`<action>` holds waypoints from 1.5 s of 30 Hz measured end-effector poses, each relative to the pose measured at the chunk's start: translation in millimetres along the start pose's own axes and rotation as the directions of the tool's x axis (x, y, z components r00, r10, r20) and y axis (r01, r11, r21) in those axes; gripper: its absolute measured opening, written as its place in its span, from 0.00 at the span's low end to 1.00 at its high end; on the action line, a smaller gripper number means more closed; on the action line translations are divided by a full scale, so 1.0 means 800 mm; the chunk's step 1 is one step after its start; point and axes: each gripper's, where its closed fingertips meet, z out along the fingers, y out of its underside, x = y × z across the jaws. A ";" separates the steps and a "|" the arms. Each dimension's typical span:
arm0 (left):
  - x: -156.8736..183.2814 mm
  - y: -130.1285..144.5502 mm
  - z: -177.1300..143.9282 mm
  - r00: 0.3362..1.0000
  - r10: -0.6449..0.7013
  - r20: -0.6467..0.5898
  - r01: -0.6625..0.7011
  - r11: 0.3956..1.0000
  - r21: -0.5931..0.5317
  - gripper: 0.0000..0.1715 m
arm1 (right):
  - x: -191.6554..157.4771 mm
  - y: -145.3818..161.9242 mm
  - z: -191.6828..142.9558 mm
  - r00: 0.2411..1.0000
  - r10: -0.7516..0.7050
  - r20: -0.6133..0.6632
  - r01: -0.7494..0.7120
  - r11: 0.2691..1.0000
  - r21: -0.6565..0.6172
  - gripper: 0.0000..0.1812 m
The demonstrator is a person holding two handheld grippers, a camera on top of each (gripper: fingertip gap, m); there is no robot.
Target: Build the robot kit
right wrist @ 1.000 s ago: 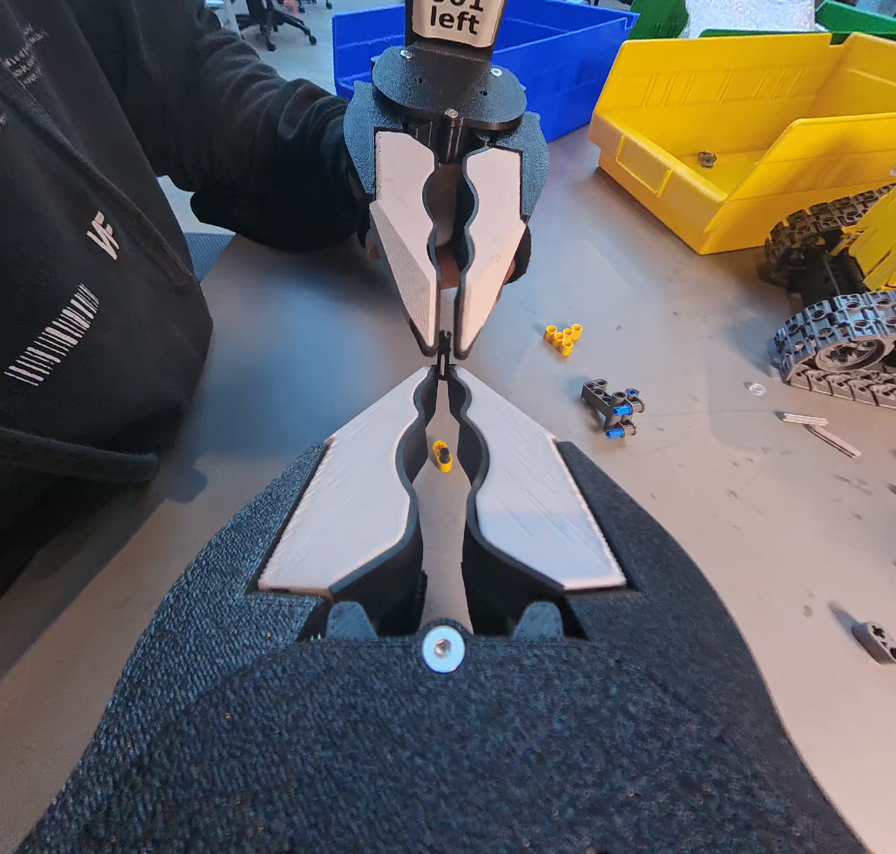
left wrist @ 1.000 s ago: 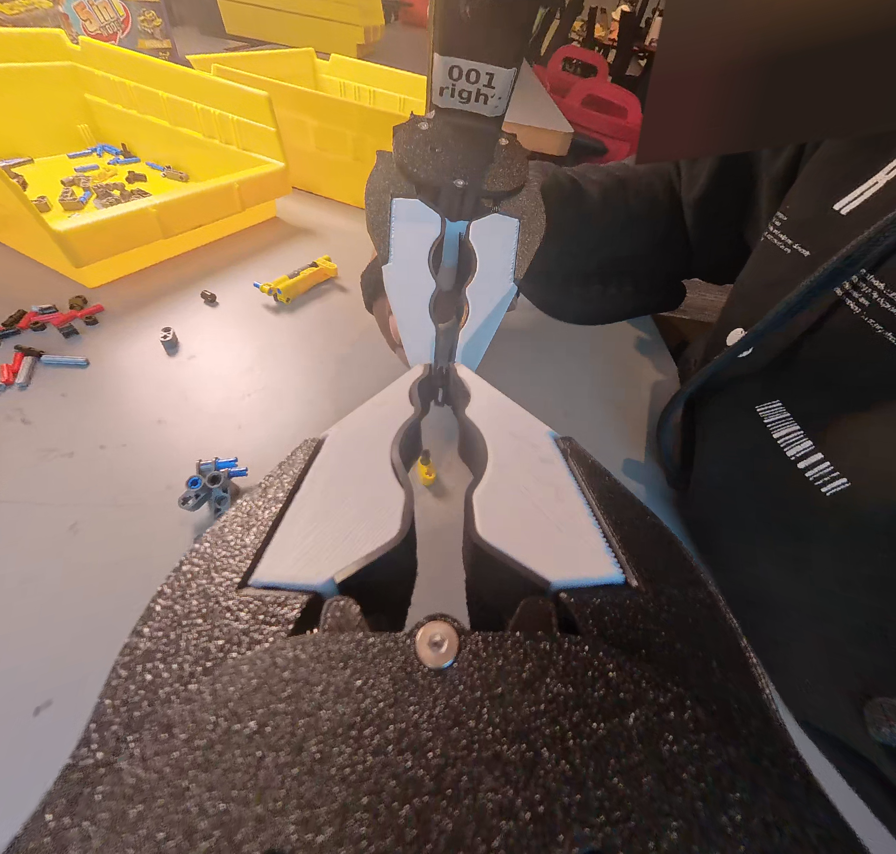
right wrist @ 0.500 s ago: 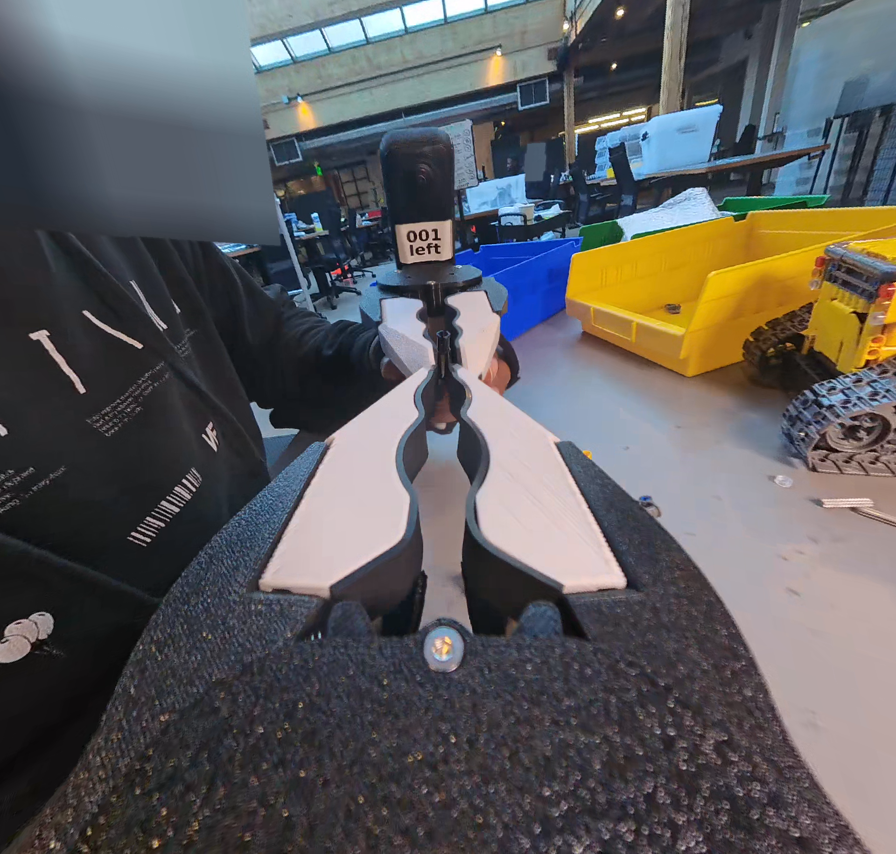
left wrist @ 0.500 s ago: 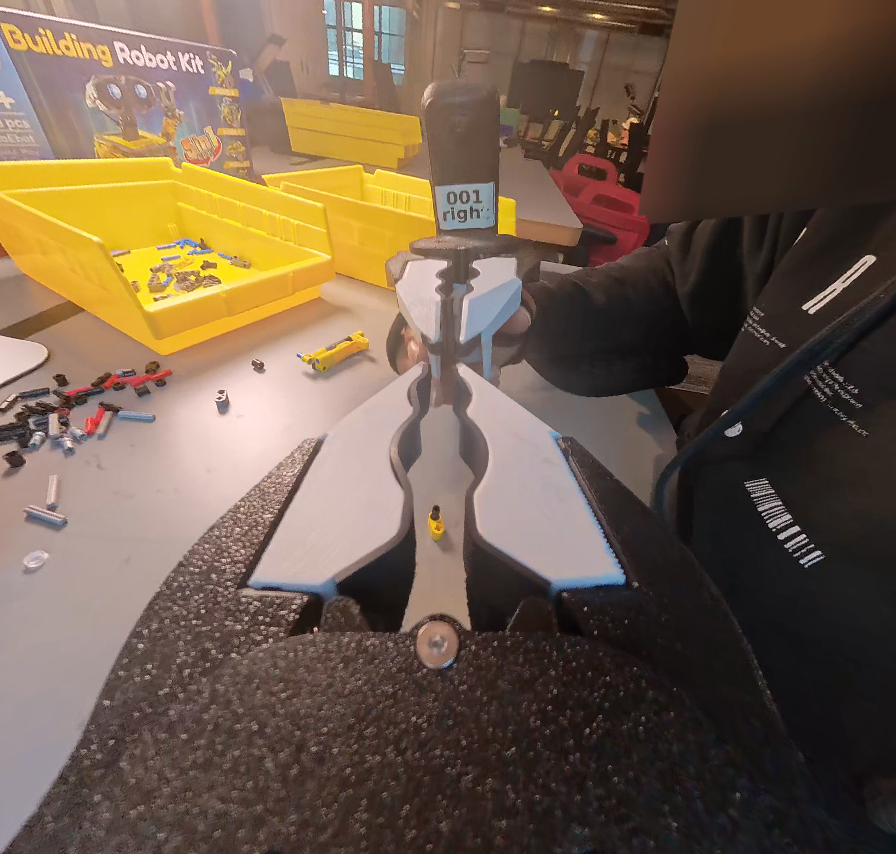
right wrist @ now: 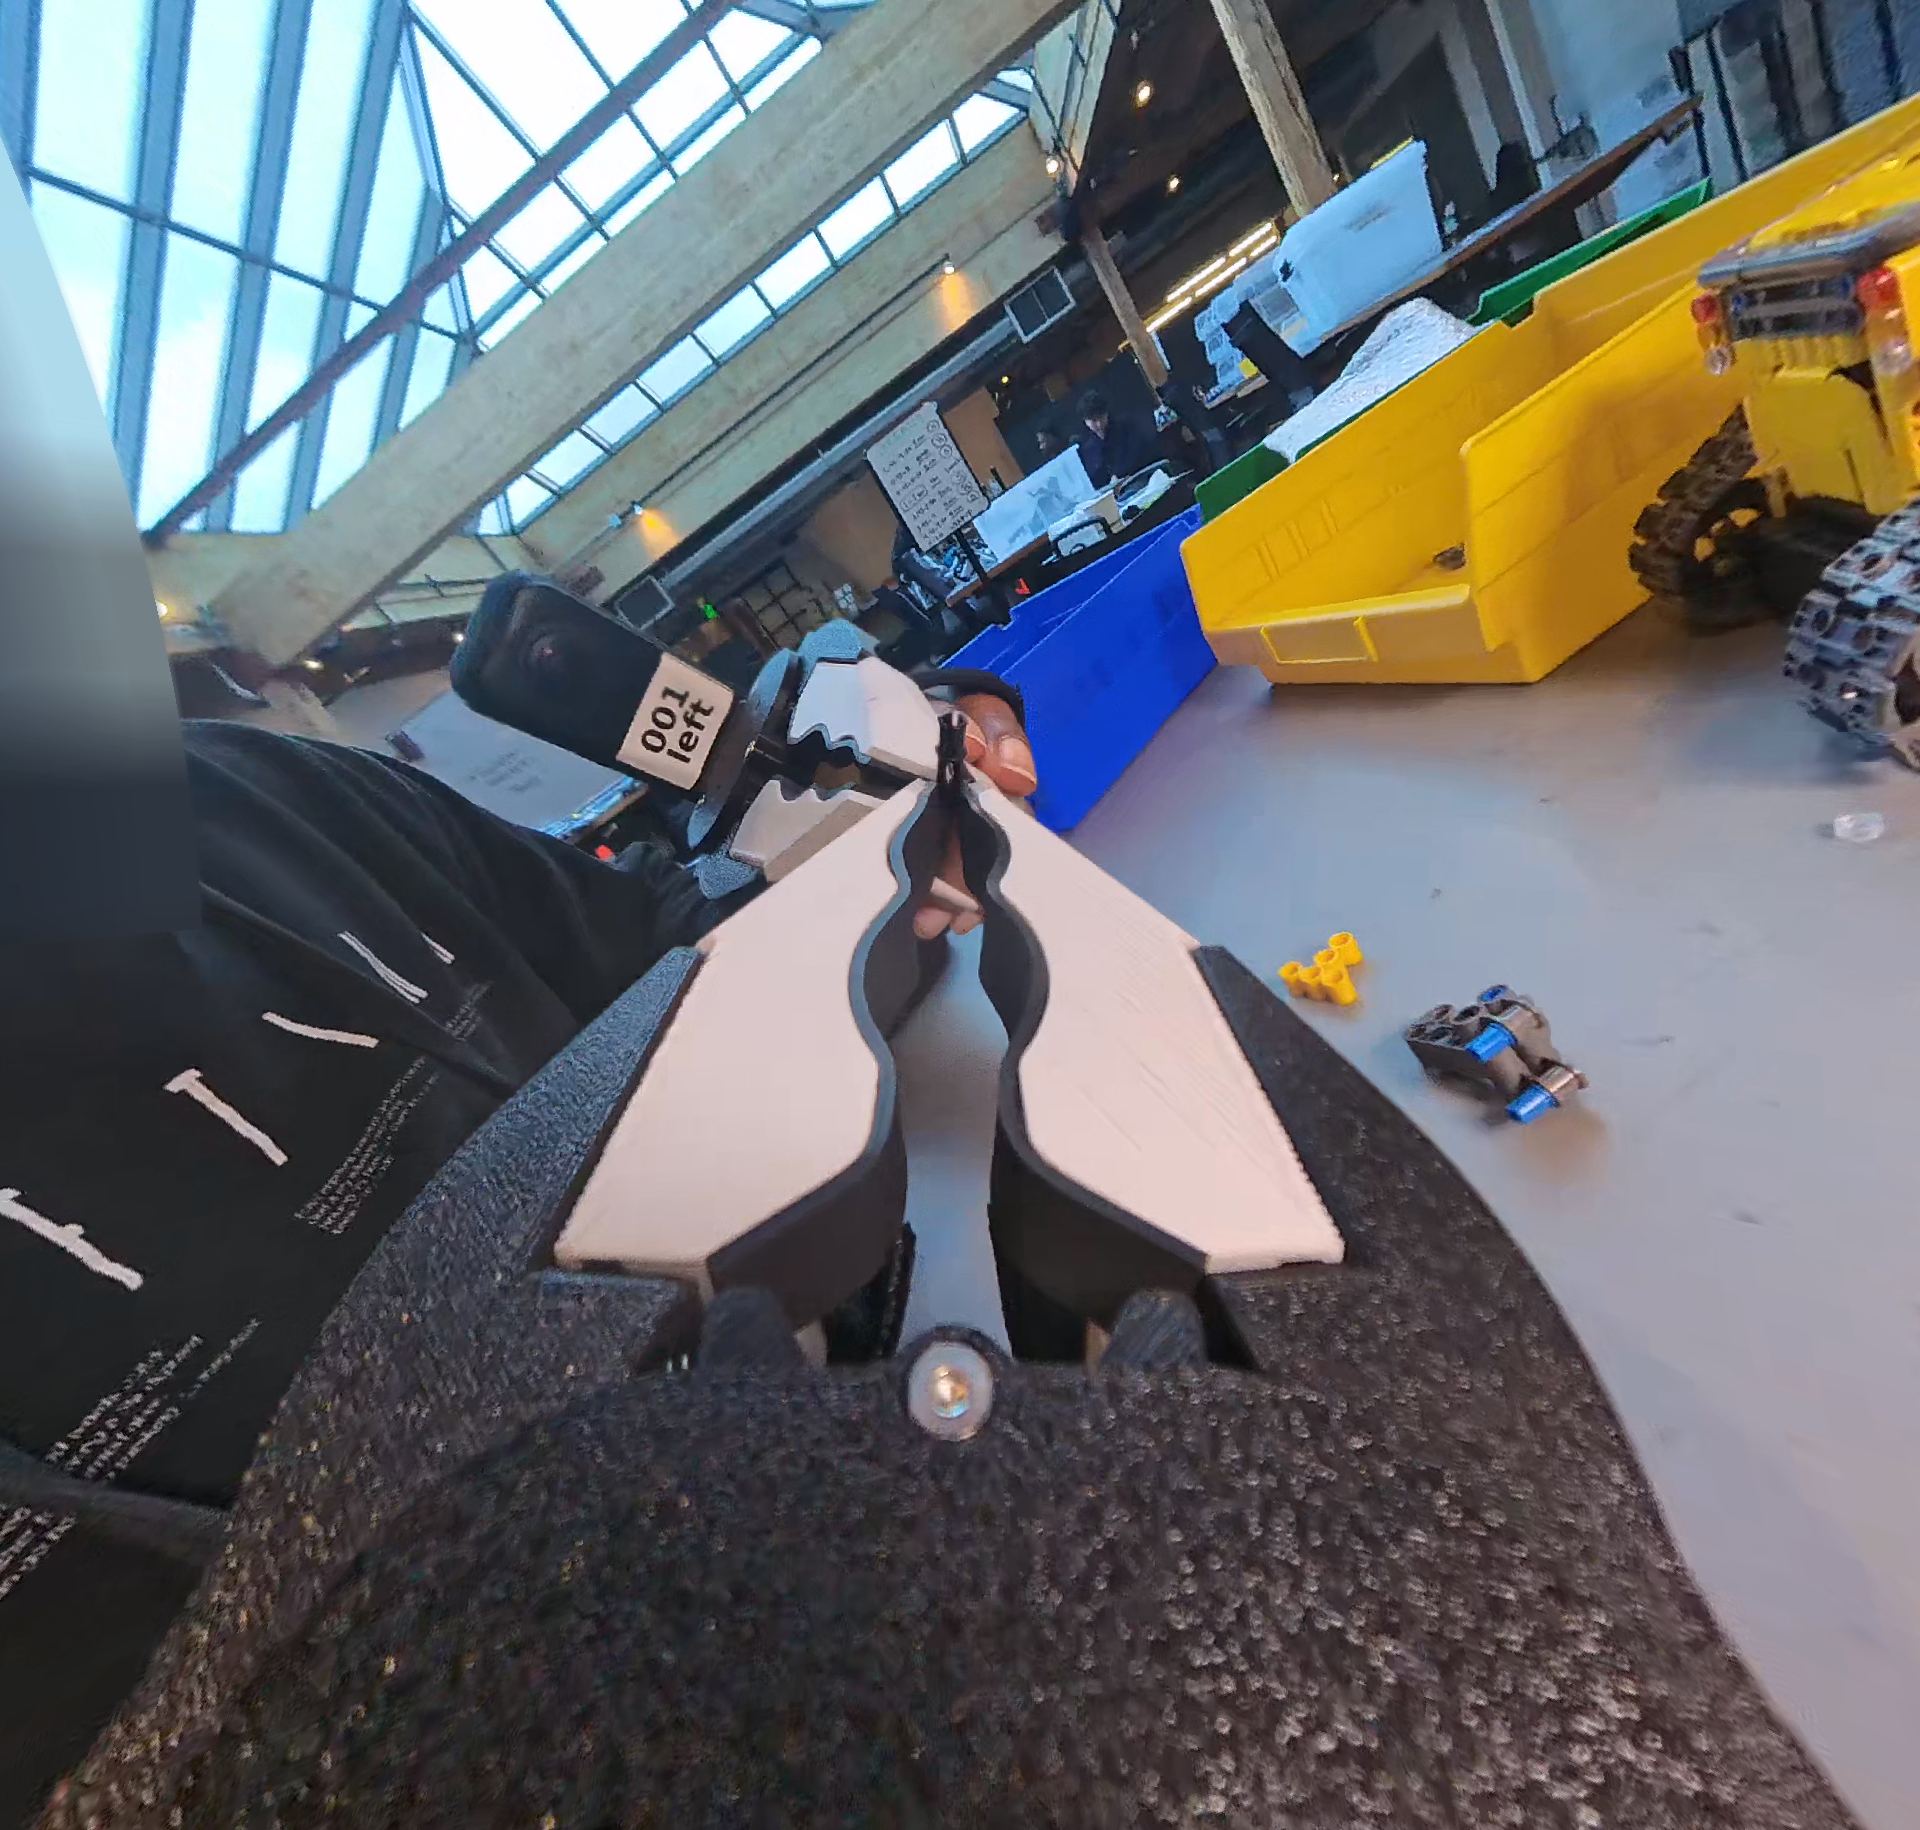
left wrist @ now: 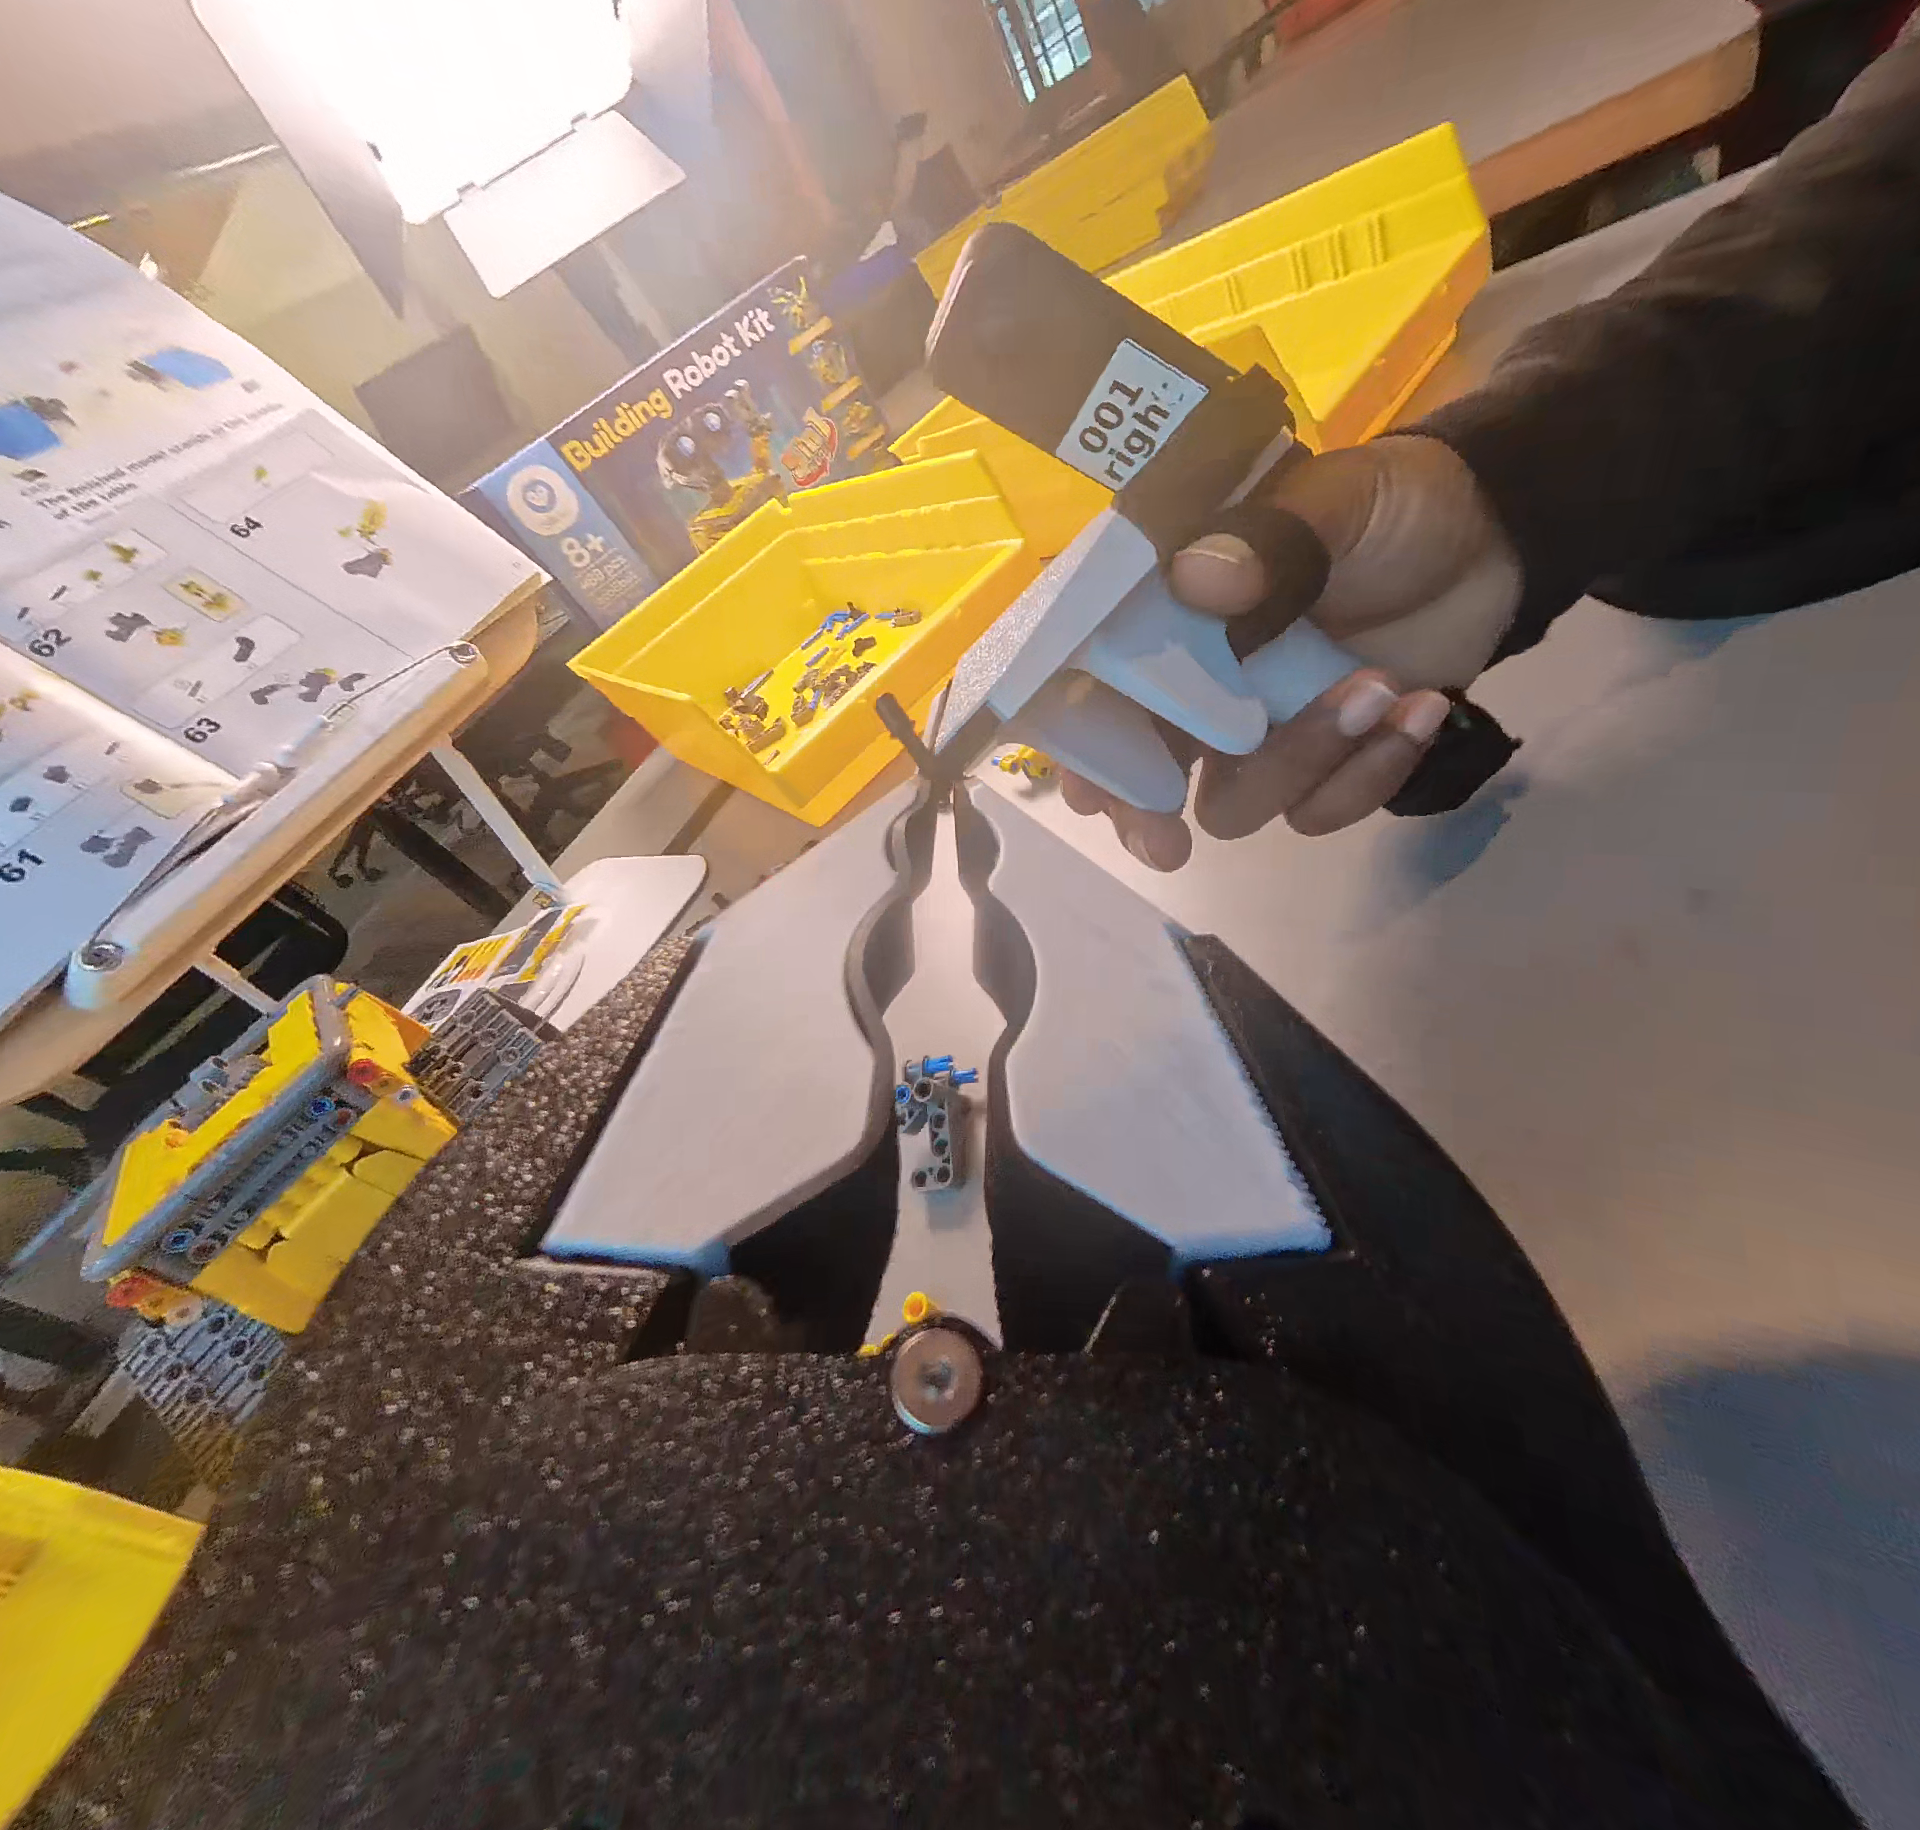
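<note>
Both grippers are up off the table point(left wrist: 1558, 1001) and meeting tip to tip, w/ one thin black stick point(left wrist: 896, 736) pinched between them.

Left gripper point(left wrist: 940, 804): jaws closed right down, only the very tips touching the stick, and the rest of the gap behind them is empty. Through that gap you can see a small grey piece w/ blue pins point(left wrist: 935, 1115) lying on the table below, not touching anything.

Right gripper point(right wrist: 945, 804): same deal, jaws squeezed together at the tips on the stick, and a short bit of it pokes out past them. It comes in at an angle to the left one, so the two tools cross at the stick rather than lining up. The right hand point(left wrist: 1351, 637) is wrapped round the handle w/ the fingers on the trigger.

IMO that's a pretty marginal hold. The stick is skinny and sits right at the tips on both sides, so any twist of one tool against the other would prob make it pivot or pop out. Even squeeze on both and no sideways pull is what I'd want here.

Other stuff around:
- yellow bin point(left wrist: 665, 668) w/ loose bits in it, behind the grippers
- open instruction booklet point(left wrist: 208, 554) on a stand to the left
- half-built yellow model point(left wrist: 260, 1157) just below the booklet
- little yellow piece point(right wrist: 1322, 980) on the table, well apart from the tips
</note>
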 end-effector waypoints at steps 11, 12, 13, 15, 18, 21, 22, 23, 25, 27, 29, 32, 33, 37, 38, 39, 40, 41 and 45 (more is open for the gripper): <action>0.014 0.006 -0.005 0.995 0.062 -0.078 -0.062 0.998 0.008 0.00 | -0.006 0.015 -0.004 0.999 0.031 0.042 -0.026 0.992 -0.125 0.03; 0.016 0.005 -0.005 0.994 0.067 -0.084 -0.066 0.998 0.013 0.00 | -0.007 0.015 -0.005 0.999 0.012 0.044 -0.006 0.990 -0.139 0.04; 0.018 0.004 -0.005 0.993 0.072 -0.091 -0.071 0.997 0.018 0.00 | -0.009 0.016 -0.006 0.999 -0.011 0.048 0.018 0.988 -0.155 0.04; 0.022 0.003 -0.005 0.992 0.076 -0.104 -0.074 0.997 0.024 0.00 | -0.011 0.018 -0.008 0.997 -0.047 0.053 0.056 0.982 -0.182 0.05; 0.027 0.007 -0.004 0.989 0.089 -0.118 -0.088 0.996 0.014 0.00 | -0.016 0.012 -0.011 0.996 -0.057 0.066 0.068 0.982 -0.177 0.05; 0.031 0.010 -0.003 0.987 0.098 -0.129 -0.098 0.995 0.006 0.00 | -0.018 0.015 -0.014 0.992 -0.105 0.067 0.118 0.969 -0.217 0.02; 0.031 0.010 -0.002 0.986 0.106 -0.126 -0.107 0.994 0.004 0.00 | -0.017 0.016 -0.014 0.991 -0.117 0.063 0.128 0.965 -0.228 0.02; 0.031 0.011 -0.002 0.986 0.114 -0.124 -0.115 0.993 0.002 0.00 | -0.017 0.016 -0.015 0.991 -0.123 0.061 0.134 0.962 -0.237 0.02; 0.031 0.010 -0.003 0.985 0.120 -0.123 -0.121 0.993 0.003 0.00 | -0.016 0.016 -0.016 0.989 -0.135 0.059 0.145 0.959 -0.242 0.02; 0.032 0.010 -0.003 0.984 0.131 -0.121 -0.131 0.991 0.001 0.00 | -0.014 0.018 -0.018 0.988 -0.142 0.059 0.152 0.954 -0.258 0.03; 0.032 0.012 -0.003 0.982 0.149 -0.120 -0.151 0.989 -0.007 0.00 | -0.010 0.018 -0.021 0.987 -0.154 0.054 0.163 0.947 -0.276 0.08; 0.033 0.016 -0.003 0.978 0.170 -0.122 -0.173 0.985 -0.016 0.00 | -0.007 0.022 -0.026 0.982 -0.180 0.057 0.189 0.929 -0.319 0.09; 0.034 0.017 -0.003 0.977 0.173 -0.125 -0.177 0.984 -0.018 0.00 | -0.006 0.026 -0.028 0.977 -0.203 0.058 0.211 0.916 -0.340 0.06; 0.036 0.021 -0.002 0.973 0.186 -0.137 -0.191 0.981 -0.026 0.00 | -0.003 0.034 -0.031 0.962 -0.266 0.064 0.270 0.885 -0.380 0.02; 0.037 0.022 -0.002 0.972 0.188 -0.141 -0.193 0.981 -0.026 0.00 | -0.003 0.035 -0.032 0.960 -0.270 0.068 0.275 0.881 -0.386 0.02; 0.038 0.022 -0.001 0.971 0.191 -0.144 -0.197 0.980 -0.027 0.00 | -0.003 0.036 -0.034 0.959 -0.275 0.070 0.280 0.876 -0.392 0.03; 0.039 0.023 -0.001 0.970 0.196 -0.146 -0.202 0.979 -0.029 0.00 | -0.002 0.037 -0.035 0.958 -0.280 0.069 0.284 0.873 -0.396 0.04; 0.039 0.024 -0.001 0.969 0.201 -0.145 -0.207 0.978 -0.031 0.00 | -0.001 0.036 -0.036 0.957 -0.282 0.068 0.285 0.872 -0.398 0.07; 0.037 0.025 -0.001 0.968 0.209 -0.139 -0.216 0.976 -0.038 0.00 | 0.000 0.034 -0.036 0.959 -0.277 0.064 0.279 0.876 -0.394 0.08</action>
